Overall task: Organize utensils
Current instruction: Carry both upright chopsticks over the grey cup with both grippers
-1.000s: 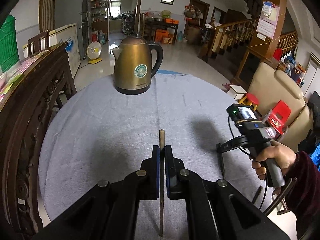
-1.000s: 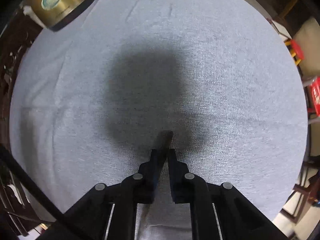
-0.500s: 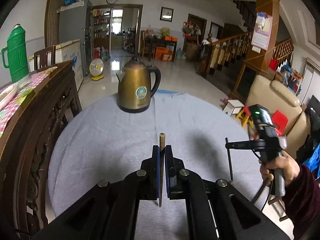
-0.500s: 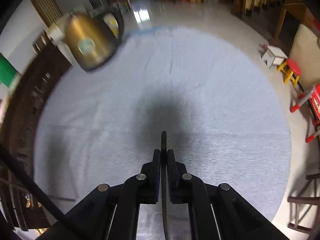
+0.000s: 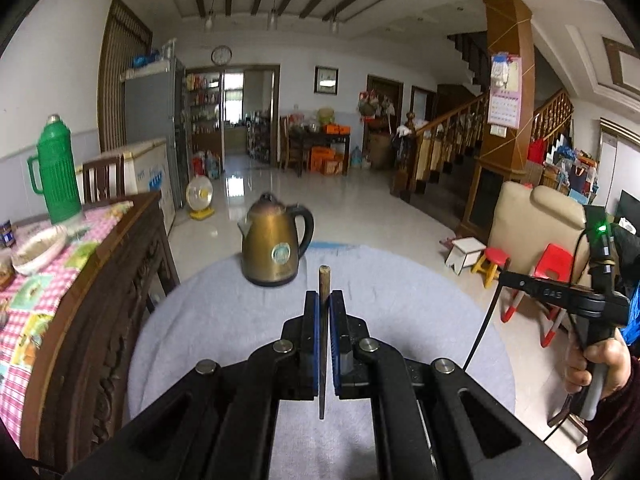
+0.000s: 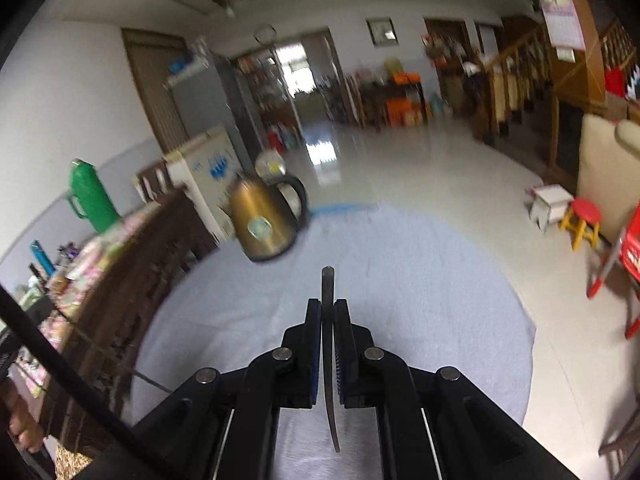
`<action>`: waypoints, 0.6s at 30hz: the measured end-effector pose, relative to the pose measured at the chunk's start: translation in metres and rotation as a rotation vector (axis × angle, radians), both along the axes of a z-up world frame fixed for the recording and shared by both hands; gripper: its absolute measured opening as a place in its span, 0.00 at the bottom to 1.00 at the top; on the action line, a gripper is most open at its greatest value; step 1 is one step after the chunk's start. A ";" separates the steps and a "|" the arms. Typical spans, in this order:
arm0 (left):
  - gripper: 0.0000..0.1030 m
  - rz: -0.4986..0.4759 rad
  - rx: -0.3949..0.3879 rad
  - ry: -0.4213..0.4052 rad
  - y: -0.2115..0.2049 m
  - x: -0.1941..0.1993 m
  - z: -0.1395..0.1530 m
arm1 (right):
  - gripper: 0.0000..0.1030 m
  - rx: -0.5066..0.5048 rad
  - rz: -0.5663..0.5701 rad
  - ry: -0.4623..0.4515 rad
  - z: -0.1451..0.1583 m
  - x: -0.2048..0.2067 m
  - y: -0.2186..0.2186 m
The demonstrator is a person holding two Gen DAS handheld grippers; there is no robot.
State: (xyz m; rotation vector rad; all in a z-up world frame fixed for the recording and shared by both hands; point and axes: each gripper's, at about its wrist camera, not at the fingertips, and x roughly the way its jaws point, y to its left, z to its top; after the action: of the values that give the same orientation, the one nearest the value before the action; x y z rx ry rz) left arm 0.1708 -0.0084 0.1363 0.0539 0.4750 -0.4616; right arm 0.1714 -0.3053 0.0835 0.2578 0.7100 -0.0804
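A: Left wrist view, nearest first: what is closest to the camera?

B: The left hand-held gripper [image 5: 324, 300], its jaws pinched tight on a thin brownish chopstick [image 5: 323, 320] that pokes out ahead of the fingertips and trails back under them. It is held in the air above a round counter [image 5: 420, 320] covered with a grey cloth.

A: And the other side?

B: In the right wrist view, the right hand-held gripper [image 6: 328, 308] is likewise clamped on a thin dark stick [image 6: 329, 344], slightly curved, probably a second chopstick. It too is off the cloth. The picture is blurred. The left view also shows a hand [image 5: 600, 364] holding that gripper's handle at the right edge.

A: What lies farther off?

B: At the far edge of the counter stands a brass-coloured electric kettle [image 5: 276, 250]. To the left, beyond a carved wooden sideboard, is a green thermos [image 5: 58, 172].

A: How far along is the tidying?

B: I judge it about midway: both utensils are picked up, one in each gripper, but neither is put away. No holder, tray or drawer for them shows in either view, so where they go I cannot tell.
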 end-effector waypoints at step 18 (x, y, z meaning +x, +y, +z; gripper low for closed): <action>0.05 -0.058 -0.145 -0.206 0.014 -0.117 0.066 | 0.06 -0.007 0.182 -0.312 0.099 -0.118 0.081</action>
State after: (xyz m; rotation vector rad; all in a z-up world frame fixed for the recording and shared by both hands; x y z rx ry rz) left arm 0.0541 0.0057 0.2023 -0.0240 0.2370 -0.5403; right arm 0.0536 -0.2247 0.1820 0.1928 0.4198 0.1287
